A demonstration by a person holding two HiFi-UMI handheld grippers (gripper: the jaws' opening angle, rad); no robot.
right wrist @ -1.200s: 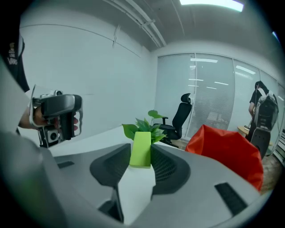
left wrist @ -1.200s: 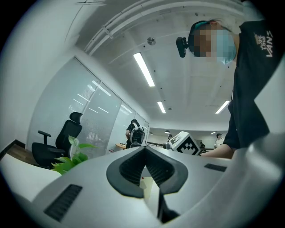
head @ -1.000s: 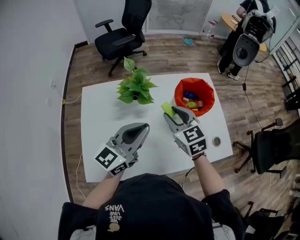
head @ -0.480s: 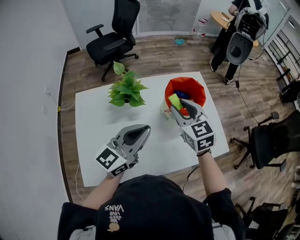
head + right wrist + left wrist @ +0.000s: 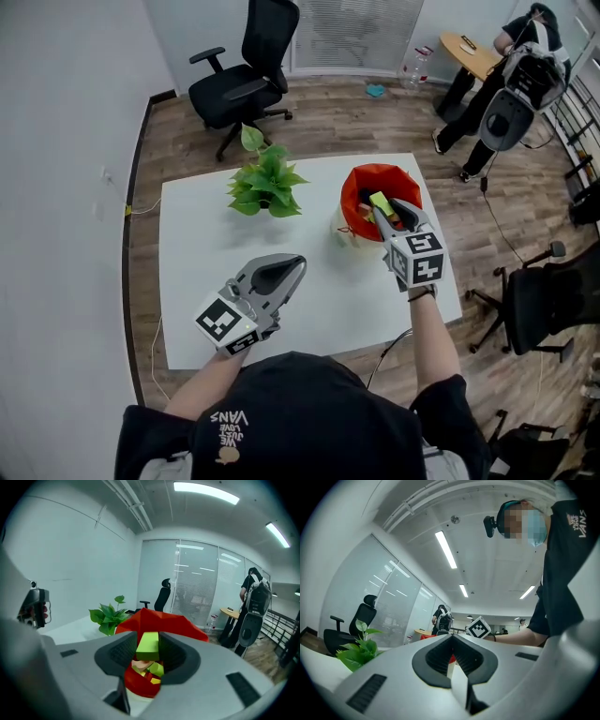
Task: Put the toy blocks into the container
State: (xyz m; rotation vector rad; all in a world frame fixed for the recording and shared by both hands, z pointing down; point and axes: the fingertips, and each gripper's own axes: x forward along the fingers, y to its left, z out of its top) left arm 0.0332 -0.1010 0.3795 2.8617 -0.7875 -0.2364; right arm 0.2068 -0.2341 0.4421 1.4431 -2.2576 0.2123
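Right gripper (image 5: 386, 210) clamps a lime-green block (image 5: 379, 201) between its part-open jaws, directly over the mouth of the red container (image 5: 359, 181) at the table's (image 5: 202, 234) far right. More blocks (image 5: 156, 669) lie inside. Left gripper (image 5: 296, 264) has its jaws together and empty, near-left, well apart from the container.

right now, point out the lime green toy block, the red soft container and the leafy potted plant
lime green toy block (image 5: 149, 642): right gripper view, its top face
red soft container (image 5: 350, 197): head view, left wall
leafy potted plant (image 5: 267, 181): head view, leaves
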